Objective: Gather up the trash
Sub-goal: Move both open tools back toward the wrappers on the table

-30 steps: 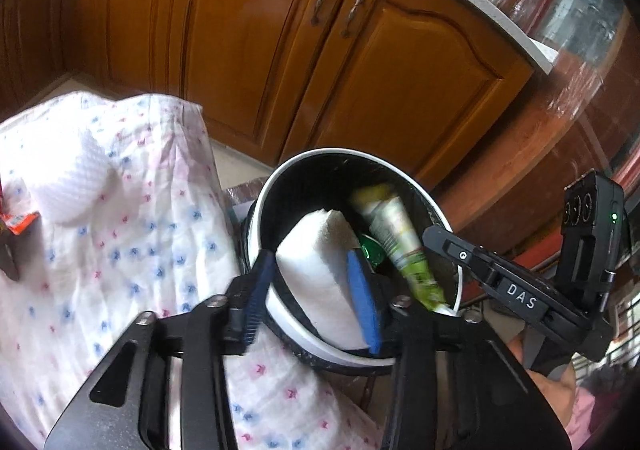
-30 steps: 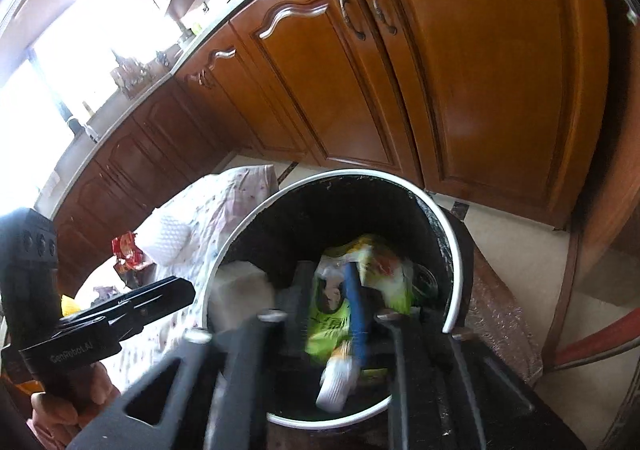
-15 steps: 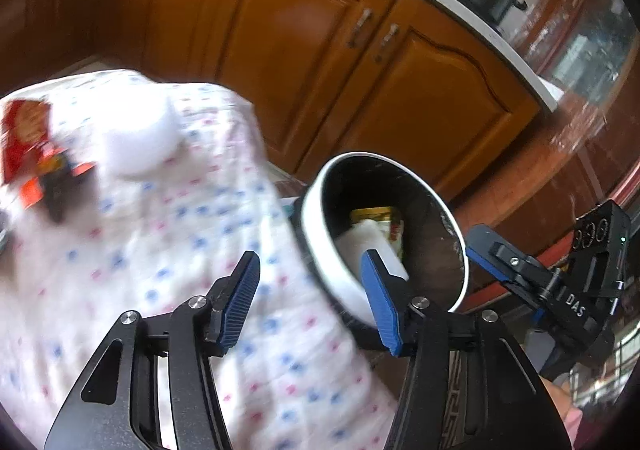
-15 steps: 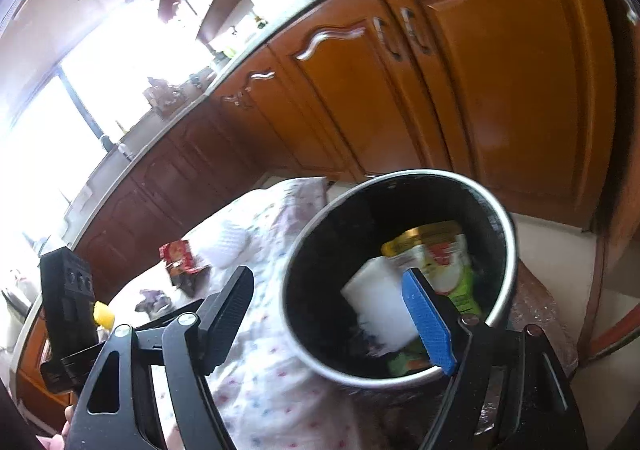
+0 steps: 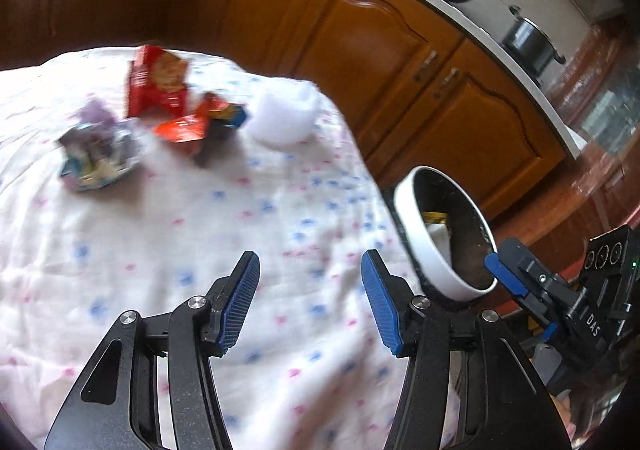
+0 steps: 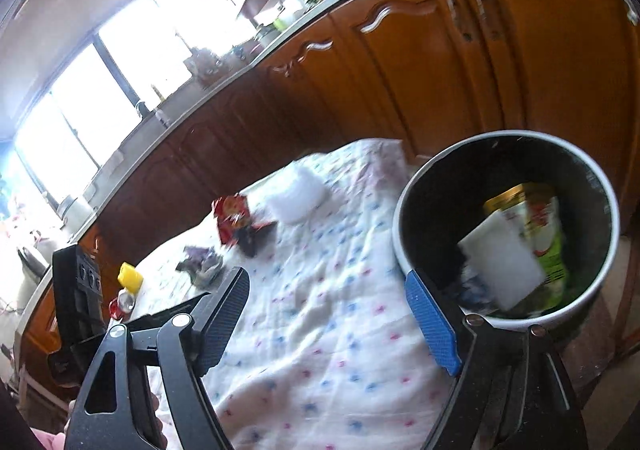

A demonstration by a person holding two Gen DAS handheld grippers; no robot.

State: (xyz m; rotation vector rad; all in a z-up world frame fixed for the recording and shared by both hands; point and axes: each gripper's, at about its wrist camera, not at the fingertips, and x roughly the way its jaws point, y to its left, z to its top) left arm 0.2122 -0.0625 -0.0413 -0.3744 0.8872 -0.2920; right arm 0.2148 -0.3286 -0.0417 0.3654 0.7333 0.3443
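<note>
2 empty tools: left tool [image 5: 310,300] apart, right tool [image 6: 328,324] opening, above tablecloth [image 5: 160,234].

Tablecloth [image 5: 224,234] soft crumpled cloth; cabinets [image 5: 400,62] glossy wood; bin [image 6: 600,210] smooth rim.

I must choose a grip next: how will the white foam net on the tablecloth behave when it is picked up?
The white foam net looks puffy and soft, so it probably squashes between pads and weighs little. Lying slumped on the tablecloth, it seems unlikely to roll.

Wrappers [image 5: 176,106] on cloth [image 5: 200,250] — bin [image 5: 424,246] beside
</note>
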